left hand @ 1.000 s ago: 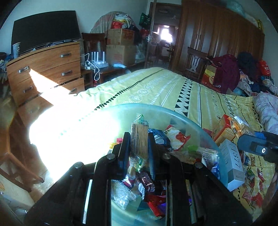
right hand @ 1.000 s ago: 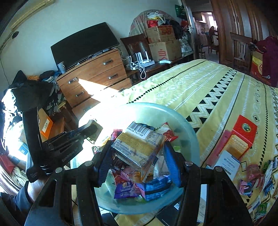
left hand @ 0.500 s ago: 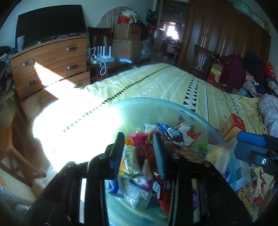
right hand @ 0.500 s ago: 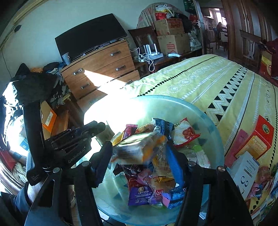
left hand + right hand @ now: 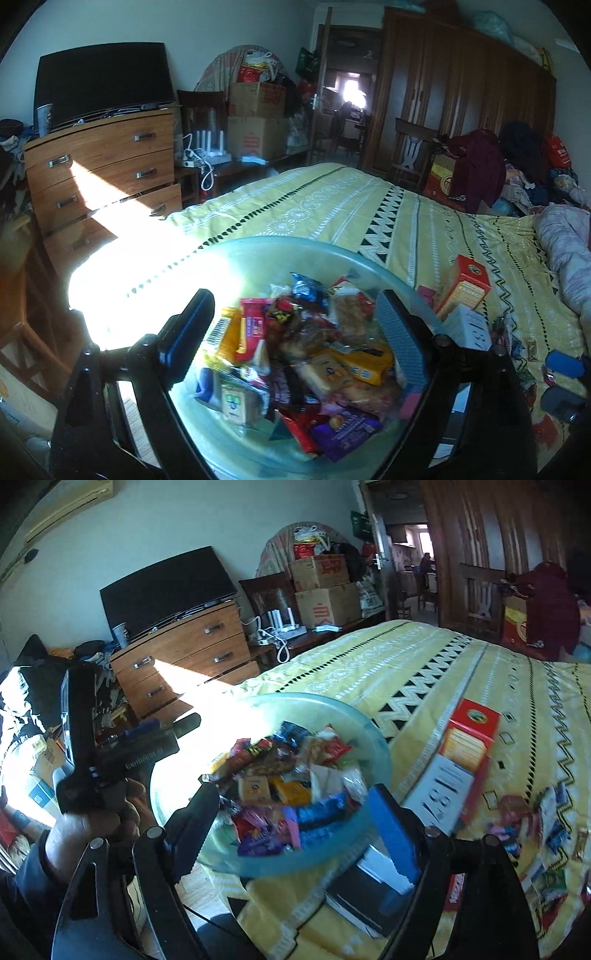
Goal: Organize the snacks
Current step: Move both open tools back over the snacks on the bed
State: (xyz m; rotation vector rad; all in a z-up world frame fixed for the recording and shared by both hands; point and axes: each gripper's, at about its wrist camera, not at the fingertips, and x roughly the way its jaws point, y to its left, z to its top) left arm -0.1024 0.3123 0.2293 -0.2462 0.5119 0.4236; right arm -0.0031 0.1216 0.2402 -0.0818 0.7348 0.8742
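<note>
Yellow patterned bedspread (image 5: 424, 672) underneath everything, with the pale green bowl (image 5: 384, 760) near its foot edge, heaped with wrapped snacks (image 5: 291, 782). Beside the bowl's right, still unsorted: a red-and-yellow box (image 5: 469, 738) butted end to end against a white box (image 5: 439, 794), long axes running away up the bed; farther right, loose small packets (image 5: 546, 823) scattered flat. Nearer to all of that, the right gripper (image 5: 295, 834) (jaws opening, nothing between them), hanging over the bowl's near rim. Left gripper (image 5: 295, 339) likewise opening and empty, poised above the heap. Next pickup probably lies rightward, so the right hand's job by this reading.
</note>
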